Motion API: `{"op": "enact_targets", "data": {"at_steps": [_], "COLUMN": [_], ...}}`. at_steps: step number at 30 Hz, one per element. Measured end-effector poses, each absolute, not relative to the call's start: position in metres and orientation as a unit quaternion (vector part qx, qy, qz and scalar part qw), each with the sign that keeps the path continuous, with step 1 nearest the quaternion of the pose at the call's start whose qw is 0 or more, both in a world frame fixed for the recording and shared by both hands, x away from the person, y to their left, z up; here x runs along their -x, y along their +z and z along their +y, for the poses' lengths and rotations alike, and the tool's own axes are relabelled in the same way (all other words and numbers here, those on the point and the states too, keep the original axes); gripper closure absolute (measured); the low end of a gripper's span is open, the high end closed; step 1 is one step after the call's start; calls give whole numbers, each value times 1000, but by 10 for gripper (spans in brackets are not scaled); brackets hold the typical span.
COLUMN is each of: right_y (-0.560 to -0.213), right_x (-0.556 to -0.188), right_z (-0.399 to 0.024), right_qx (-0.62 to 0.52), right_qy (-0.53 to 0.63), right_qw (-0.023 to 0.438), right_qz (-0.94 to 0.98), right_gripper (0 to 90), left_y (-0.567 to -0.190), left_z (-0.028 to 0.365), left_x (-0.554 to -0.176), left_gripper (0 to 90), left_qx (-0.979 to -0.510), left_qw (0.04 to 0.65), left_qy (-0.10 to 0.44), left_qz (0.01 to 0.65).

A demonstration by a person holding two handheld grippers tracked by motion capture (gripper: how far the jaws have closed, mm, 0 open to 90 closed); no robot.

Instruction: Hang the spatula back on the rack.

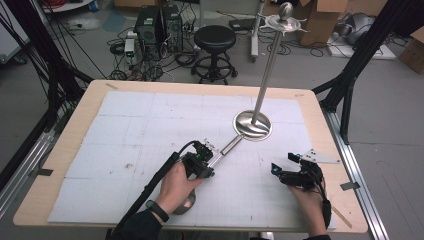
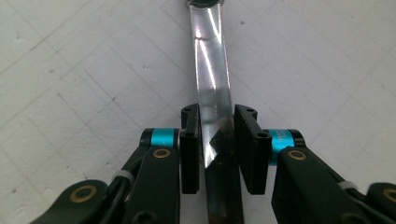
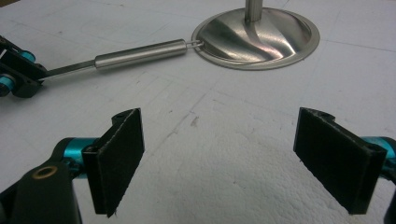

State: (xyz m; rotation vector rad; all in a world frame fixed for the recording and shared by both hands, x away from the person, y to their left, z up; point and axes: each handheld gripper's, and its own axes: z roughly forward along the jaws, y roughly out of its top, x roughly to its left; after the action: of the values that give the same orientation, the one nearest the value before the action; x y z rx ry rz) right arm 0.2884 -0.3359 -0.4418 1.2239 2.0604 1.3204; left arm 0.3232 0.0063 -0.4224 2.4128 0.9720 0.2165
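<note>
Two tongs (image 2: 217, 144), left clamping steel bar (image 2: 212, 79)

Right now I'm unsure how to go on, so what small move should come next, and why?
Probably bring the right tongs toward the stand's round base. The left tongs are shut on the flat metal strip, whose cylindrical handle reaches the base rim, while the right tongs are open over the white mat, holding nothing.
</note>
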Motion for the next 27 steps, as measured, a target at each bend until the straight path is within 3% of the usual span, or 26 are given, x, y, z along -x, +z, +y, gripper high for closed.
{"op": "enact_targets", "data": {"at_steps": [14,27], "right_y": [-442,-441], "right_x": [-288,-288], "right_z": [-336,-337], "right_qx": [-439,-438], "right_qy": [475,477], "right_qw": [200,203], "right_qz": [736,735], "right_gripper": [155,157], "left_y": [-421,-409], "left_z": [3,16], "left_x": [-323,-320], "left_gripper": [744,748], "left_qx": [-901,-901], "left_qw": [251,299], "left_qy": [90,93], "left_qz": [343,301]}}
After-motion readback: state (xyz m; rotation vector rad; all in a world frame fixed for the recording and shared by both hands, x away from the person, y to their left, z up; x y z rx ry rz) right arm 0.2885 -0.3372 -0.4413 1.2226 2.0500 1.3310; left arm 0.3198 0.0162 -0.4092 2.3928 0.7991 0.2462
